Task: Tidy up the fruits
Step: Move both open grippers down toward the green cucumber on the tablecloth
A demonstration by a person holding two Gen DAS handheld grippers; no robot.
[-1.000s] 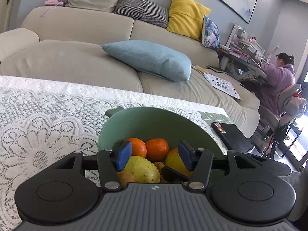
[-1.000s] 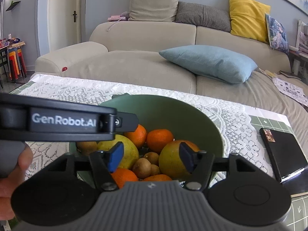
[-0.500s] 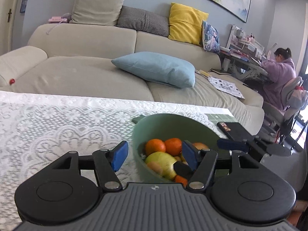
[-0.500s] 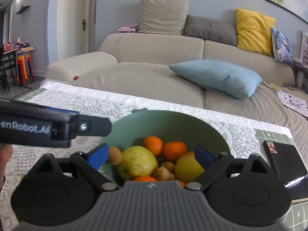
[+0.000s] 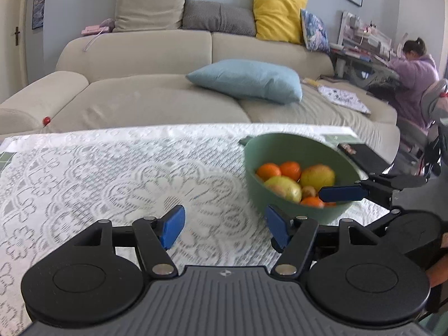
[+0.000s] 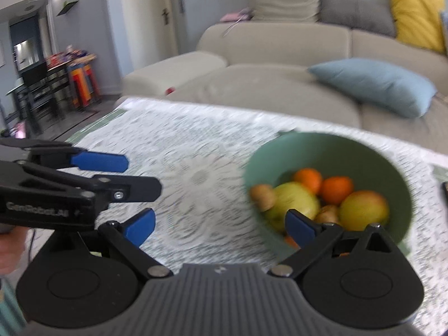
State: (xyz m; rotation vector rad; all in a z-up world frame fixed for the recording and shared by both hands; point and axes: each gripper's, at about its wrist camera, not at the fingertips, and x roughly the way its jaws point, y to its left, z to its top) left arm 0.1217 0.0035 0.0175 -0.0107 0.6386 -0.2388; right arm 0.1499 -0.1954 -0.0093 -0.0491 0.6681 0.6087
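A green bowl (image 5: pixel 261 190) stands on the lace tablecloth (image 5: pixel 112 173), holding two oranges (image 5: pixel 268 170), a yellow-green fruit (image 5: pixel 282 186), a yellow-red fruit (image 5: pixel 317 175) and small brown ones. My left gripper (image 5: pixel 224 226) hovers over bare lace left of the bowl, its jaws opening with nothing between them. My right gripper (image 6: pixel 221 228) is also opening and holds nothing. Its right pad sits in front of the bowl (image 6: pixel 322 140) at the near left rim. One of the right gripper's pads (image 5: pixel 341 193) shows over the bowl's near right side in the left wrist view.
A black flat device (image 5: pixel 361 154) lies on the table just right of the bowl. Behind the table stretches a beige sofa (image 5: pixel 140 56) with a blue pillow (image 5: pixel 246 79). A person (image 5: pixel 417 78) sits at a desk far right. Stools and a dark table (image 6: pixel 56 84) stand far left.
Both grippers have drawn away from above the bowl towards the left, so the bowl now sits to the right in both views. Both pairs of jaws have spread wider.
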